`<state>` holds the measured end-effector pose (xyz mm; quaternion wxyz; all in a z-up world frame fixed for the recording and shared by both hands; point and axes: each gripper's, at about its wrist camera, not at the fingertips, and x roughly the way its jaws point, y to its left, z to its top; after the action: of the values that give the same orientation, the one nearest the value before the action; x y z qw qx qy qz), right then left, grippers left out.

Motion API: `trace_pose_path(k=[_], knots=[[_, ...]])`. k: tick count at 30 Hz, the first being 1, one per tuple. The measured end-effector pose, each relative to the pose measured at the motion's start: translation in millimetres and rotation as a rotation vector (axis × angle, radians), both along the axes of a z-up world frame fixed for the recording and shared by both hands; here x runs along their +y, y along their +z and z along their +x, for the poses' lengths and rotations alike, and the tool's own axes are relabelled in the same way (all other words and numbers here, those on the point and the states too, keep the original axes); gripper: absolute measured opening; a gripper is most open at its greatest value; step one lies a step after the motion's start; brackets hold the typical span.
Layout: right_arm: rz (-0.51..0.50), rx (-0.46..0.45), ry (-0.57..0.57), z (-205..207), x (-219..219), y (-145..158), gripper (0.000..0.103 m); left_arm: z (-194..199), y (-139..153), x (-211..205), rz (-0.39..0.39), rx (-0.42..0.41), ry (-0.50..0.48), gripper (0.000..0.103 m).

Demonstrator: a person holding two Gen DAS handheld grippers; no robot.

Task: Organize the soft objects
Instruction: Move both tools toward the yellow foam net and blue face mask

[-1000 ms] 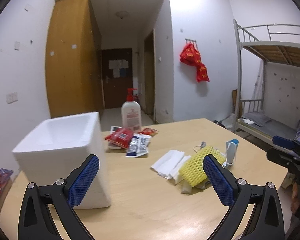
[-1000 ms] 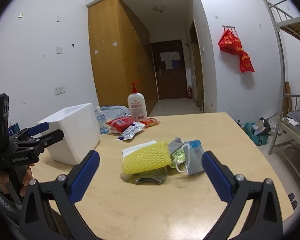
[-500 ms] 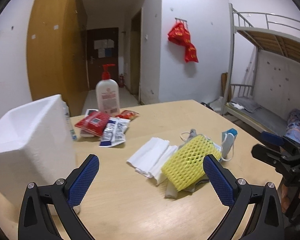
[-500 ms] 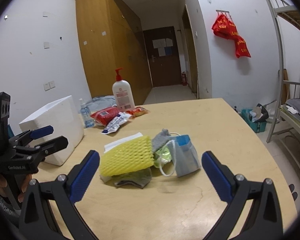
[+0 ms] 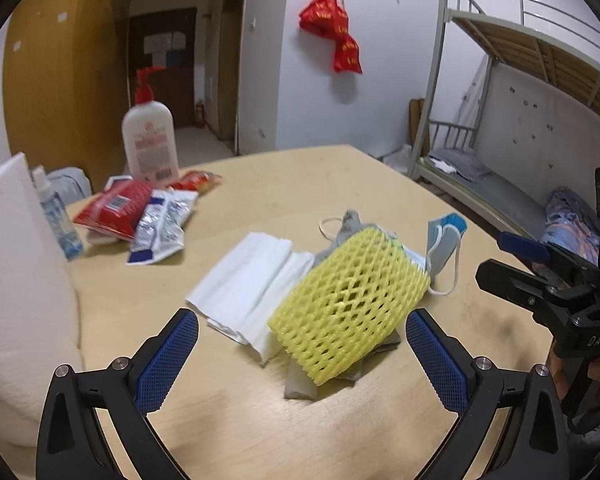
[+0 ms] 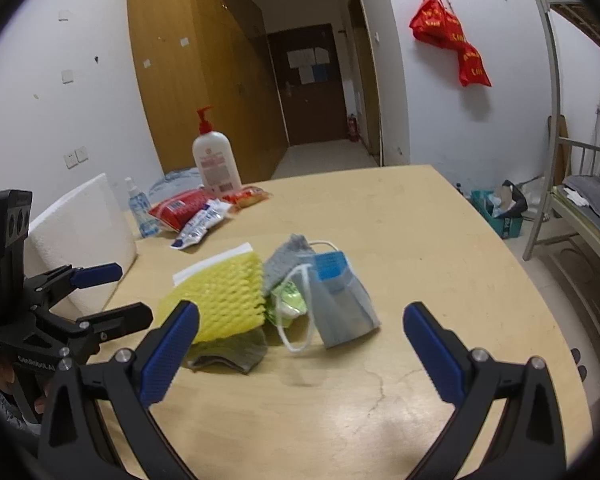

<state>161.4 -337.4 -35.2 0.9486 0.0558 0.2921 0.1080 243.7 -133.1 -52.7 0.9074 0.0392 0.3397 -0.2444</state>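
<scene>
The jaws of the left gripper (image 5: 302,356) and the right gripper (image 6: 300,350) are being held wide, with nothing gripped. If the yellow foam net (image 5: 350,294) is being pinched too deep, the white tissues (image 5: 252,280) underneath risk being dragged along. The net is lying on the surface (image 5: 260,420), ahead between the left jaws; the face mask (image 6: 340,300) is lying between the right jaws.

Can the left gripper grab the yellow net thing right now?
Probably yes. The left gripper is open, and the yellow foam net sits on top of the pile just ahead of it, between its fingers' line. Nothing lies over the net, though the white tissue is right beside it.
</scene>
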Motion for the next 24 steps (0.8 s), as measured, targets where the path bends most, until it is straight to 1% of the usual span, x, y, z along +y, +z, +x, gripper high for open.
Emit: trace_pose_path(k=[5,10,13,15,17,19,21,22,23,24], knots=[[0.005,0.020,-0.003,7.0,-4.3,-4.3,0.103,9.7,-9.5,-5.1,-0.006,0.053,-0.023,0.102],[0.001,0.044,-0.002,13.7,-6.1,-8.8,0.103,15.0,-17.2,-12.1,0.018,0.079,-0.040,0.097],[0.000,0.059,-0.001,17.6,-6.4,-10.8,0.103,20.9,-23.4,-14.9,0.025,0.109,-0.047,0.090],[-0.004,0.071,-0.001,19.5,-7.4,-12.6,0.103,25.2,-27.9,-15.6,0.023,0.133,-0.052,0.087],[0.001,0.079,-0.002,21.8,-7.9,-14.2,0.103,27.7,-31.3,-15.9,0.026,0.148,-0.052,0.081],[0.000,0.085,-0.002,23.3,-8.8,-15.8,0.103,28.3,-32.5,-15.8,0.024,0.155,-0.051,0.078],[-0.003,0.088,-0.004,24.1,-9.4,-17.3,0.103,28.6,-33.1,-15.8,0.016,0.161,-0.057,0.071],[-0.003,0.091,-0.004,24.9,-9.4,-17.8,0.103,28.8,-33.4,-15.8,0.015,0.164,-0.059,0.065],[-0.003,0.093,-0.006,25.5,-9.5,-18.2,0.103,28.8,-33.7,-15.8,0.014,0.166,-0.063,0.060],[-0.003,0.093,-0.006,26.1,-9.9,-18.4,0.103,29.2,-33.9,-15.8,0.012,0.167,-0.063,0.059]])
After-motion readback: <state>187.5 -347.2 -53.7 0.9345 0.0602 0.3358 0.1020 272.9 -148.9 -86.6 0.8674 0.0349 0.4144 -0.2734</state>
